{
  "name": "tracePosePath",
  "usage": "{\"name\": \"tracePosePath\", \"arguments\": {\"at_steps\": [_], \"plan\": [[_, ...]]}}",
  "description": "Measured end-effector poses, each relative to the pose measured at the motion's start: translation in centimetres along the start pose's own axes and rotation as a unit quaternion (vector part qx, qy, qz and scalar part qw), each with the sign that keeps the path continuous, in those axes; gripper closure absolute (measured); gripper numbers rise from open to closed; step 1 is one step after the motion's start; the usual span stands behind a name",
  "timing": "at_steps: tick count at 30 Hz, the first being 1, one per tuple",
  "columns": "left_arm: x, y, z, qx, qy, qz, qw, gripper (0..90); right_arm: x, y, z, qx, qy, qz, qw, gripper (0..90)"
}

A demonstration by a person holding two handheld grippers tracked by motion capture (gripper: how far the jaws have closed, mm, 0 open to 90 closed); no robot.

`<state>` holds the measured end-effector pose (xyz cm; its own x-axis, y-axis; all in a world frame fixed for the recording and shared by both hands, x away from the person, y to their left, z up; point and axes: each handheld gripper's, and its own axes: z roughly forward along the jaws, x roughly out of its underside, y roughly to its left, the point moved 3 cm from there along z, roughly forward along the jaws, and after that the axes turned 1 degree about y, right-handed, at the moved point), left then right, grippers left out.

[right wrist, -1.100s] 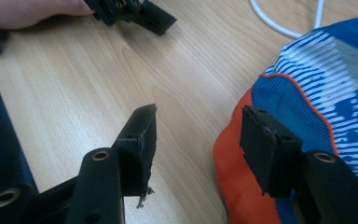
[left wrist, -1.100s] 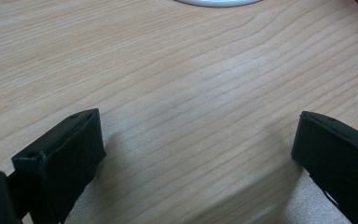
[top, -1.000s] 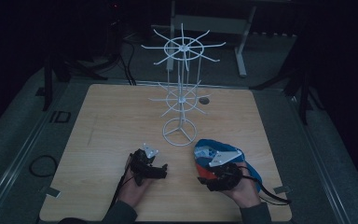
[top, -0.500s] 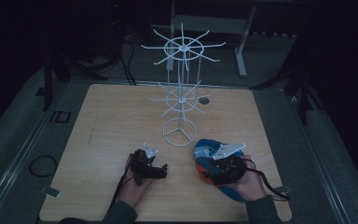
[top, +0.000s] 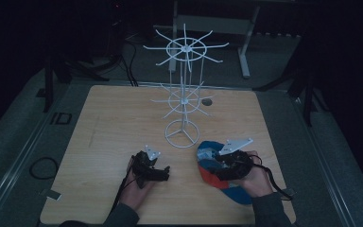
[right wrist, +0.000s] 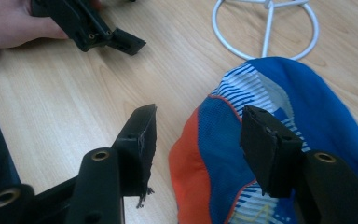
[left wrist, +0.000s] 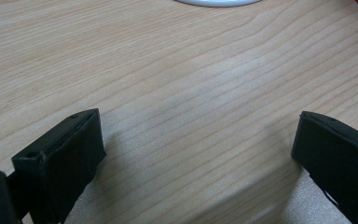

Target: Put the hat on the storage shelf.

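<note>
Moved: since a second ago my right tongs (right wrist: pixel 196 140) have swung round over the cap (right wrist: pixel 279 154), so the grey plate on top now points toward the table's far right; the cap has hardly shifted, and my left tongs (top: pixel 150 166) have stayed put.
Table (top: pixel 118 123): wide bare wood on the left half and behind the stand; the near edge runs close under both my forearms, so I have little room to pull back.
Stand (top: pixel 184 94): white wire rack, two tiers of spokes, ring foot just beyond the cap; I judge the lower spokes the thing to steer clear of when lifting.
Cap: blue, orange and white, lying flat at the near right, just short of the ring foot.
Right tongs: spread apart, one tip over bare wood, the other over the blue panel, nothing clamped; I judge a grab at the orange edge comes next.
Left tongs: spread wide, low over bare wood, empty.
</note>
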<state>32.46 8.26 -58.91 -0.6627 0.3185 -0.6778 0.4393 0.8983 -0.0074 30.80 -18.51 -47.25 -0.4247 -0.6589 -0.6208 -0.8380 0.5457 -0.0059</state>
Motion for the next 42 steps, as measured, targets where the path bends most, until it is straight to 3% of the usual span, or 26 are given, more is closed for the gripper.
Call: {"name": "tracePosePath", "arguments": {"at_steps": [25,42], "plan": [[0.0,0.0,0.0,0.000,0.000,0.000,1.0000,2.6,-1.1,-3.1,-0.9,0.031,-0.004,0.010,0.9994,44.6],[0.0,0.0,0.0,0.000,-0.002,0.000,1.0000,2.6,-1.3,-5.7,0.3,0.041,0.009,0.021,0.9989,44.1]]}}
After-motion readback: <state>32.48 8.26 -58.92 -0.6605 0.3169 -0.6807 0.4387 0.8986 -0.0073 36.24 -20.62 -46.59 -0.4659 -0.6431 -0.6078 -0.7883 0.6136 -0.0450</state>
